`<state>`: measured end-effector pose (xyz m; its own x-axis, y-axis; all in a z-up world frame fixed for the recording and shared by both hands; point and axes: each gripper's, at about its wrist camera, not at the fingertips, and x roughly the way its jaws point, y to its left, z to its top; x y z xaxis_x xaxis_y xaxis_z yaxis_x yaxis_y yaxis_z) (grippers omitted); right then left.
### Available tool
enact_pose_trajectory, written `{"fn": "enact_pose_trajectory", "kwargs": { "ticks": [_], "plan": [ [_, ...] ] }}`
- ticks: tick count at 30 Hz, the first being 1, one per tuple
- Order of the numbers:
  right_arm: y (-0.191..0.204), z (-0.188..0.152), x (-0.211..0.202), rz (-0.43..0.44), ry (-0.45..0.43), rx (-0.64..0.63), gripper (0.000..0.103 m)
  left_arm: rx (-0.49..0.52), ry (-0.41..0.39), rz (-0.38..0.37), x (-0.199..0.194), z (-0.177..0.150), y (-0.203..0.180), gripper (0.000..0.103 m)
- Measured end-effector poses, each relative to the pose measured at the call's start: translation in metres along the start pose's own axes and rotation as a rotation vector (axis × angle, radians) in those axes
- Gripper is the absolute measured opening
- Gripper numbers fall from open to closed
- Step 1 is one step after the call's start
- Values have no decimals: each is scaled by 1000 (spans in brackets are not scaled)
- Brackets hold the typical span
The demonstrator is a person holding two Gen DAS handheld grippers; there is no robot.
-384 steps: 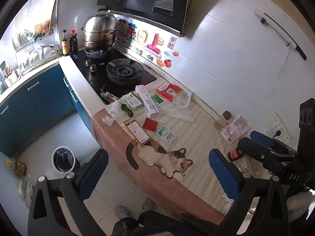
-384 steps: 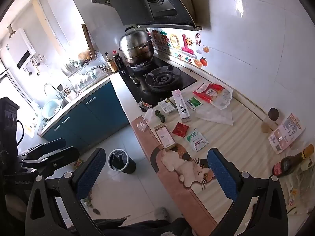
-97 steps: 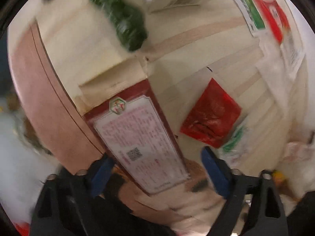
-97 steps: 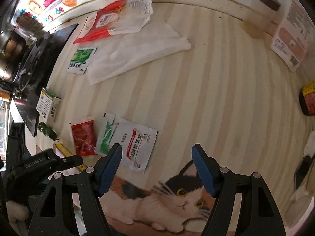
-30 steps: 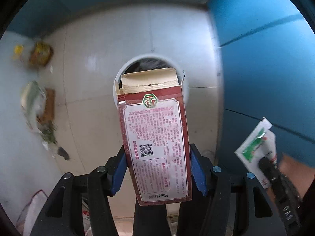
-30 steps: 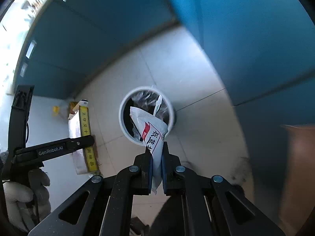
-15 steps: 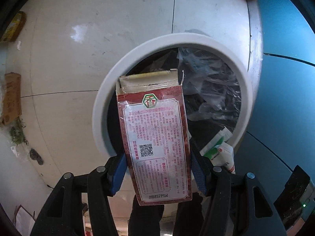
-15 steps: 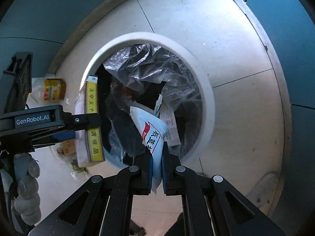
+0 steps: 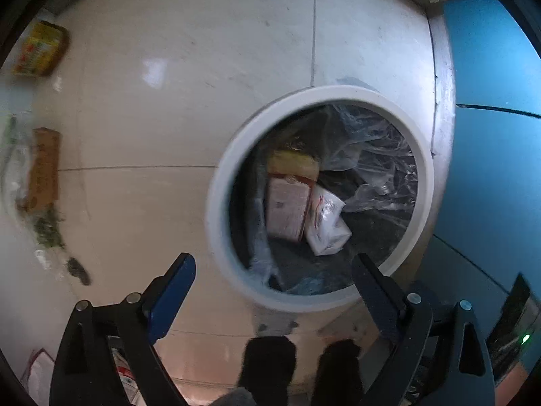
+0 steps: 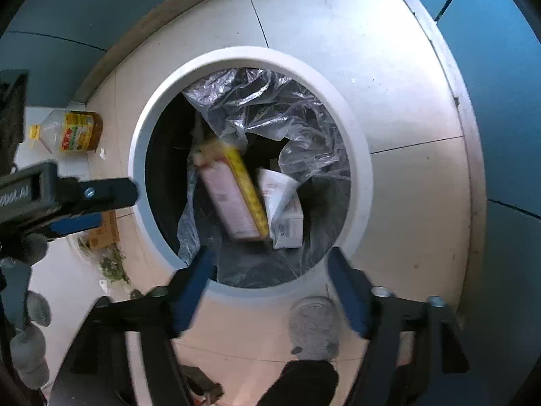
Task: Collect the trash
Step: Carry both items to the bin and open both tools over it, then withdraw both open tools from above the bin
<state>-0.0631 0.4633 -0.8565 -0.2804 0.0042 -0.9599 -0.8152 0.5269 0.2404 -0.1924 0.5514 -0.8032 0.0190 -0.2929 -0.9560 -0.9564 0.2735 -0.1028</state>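
While both grippers hang above the floor (image 9: 169,101), the round white bin (image 10: 358,155) with its clear liner (image 10: 270,101) fills the middle of each view. It stands on pale tiles beside blue cabinets (image 9: 490,135).

Down inside the bin lie the box (image 9: 287,206) and the white packet (image 9: 326,223), side by side and touching, the box tilted with its yellow edge up. Both sit well below and ahead of the fingers, clear of them.

With jaws that have just been opening, the left gripper (image 9: 274,280) now stands spread wide with nothing between its blue pads. Likewise, the right gripper (image 10: 270,277) has just been opening and is spread and empty; its fingers are blurred.

From the right wrist, the left gripper shows side-on at the left edge, cut off by the frame, with a gloved hand (image 10: 30,345) below it.

An oil bottle (image 10: 72,132) lies on the floor beyond the bin. Box print is too blurred to read. A grey slipper (image 10: 314,328) shows by the bin's near rim.
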Motion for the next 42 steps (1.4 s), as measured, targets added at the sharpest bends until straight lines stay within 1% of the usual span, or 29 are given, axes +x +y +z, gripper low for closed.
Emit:
{"fn": "enact_pose_trajectory", "kwargs": {
  "ticks": [1,2,3,5,8,10,12,16,20,26,27,32,38,40,42],
  "plan": [
    [2,-3,-5,-15,-6,-5,96,2,-17,14,-6,-6,1,94],
    [3,-5,-11,-32,-16,-15,99,0,-34,32,-13,-12,3,94],
    [5,-7,-19,-57,-31,-29,99,-1,-58,49,-22,-20,4,94],
    [8,-11,-33,-86,-51,-36,103,2,-118,82,-38,-35,7,94],
    [12,-21,-63,-105,-86,-36,103,7,-205,117,-68,-59,5,94],
    [15,-29,-91,-125,-118,-40,103,14,-253,142,-89,-75,2,94],
    [19,-39,-117,-144,-145,-49,103,13,-283,154,-109,-90,-2,94],
    [30,-64,-175,-158,-177,-60,103,17,-320,153,-161,-127,-11,94],
    [41,-94,-245,-157,-203,-72,103,51,-372,161,-216,-165,-25,94],
    [56,-137,-342,-129,-257,-81,103,95,-420,157,-285,-219,-44,94],
    [57,-147,-364,-122,-269,-79,103,100,-428,155,-299,-230,-47,94],
    [58,-183,-436,-87,-308,-67,103,113,-455,144,-346,-273,-63,94],
    [50,-219,-509,-29,-354,-77,103,119,-511,144,-399,-317,-84,94],
    [42,-229,-532,-1,-372,-73,103,118,-534,147,-416,-327,-95,94],
    [25,-239,-560,44,-403,-46,103,135,-570,163,-433,-337,-115,94]
  ]
}}
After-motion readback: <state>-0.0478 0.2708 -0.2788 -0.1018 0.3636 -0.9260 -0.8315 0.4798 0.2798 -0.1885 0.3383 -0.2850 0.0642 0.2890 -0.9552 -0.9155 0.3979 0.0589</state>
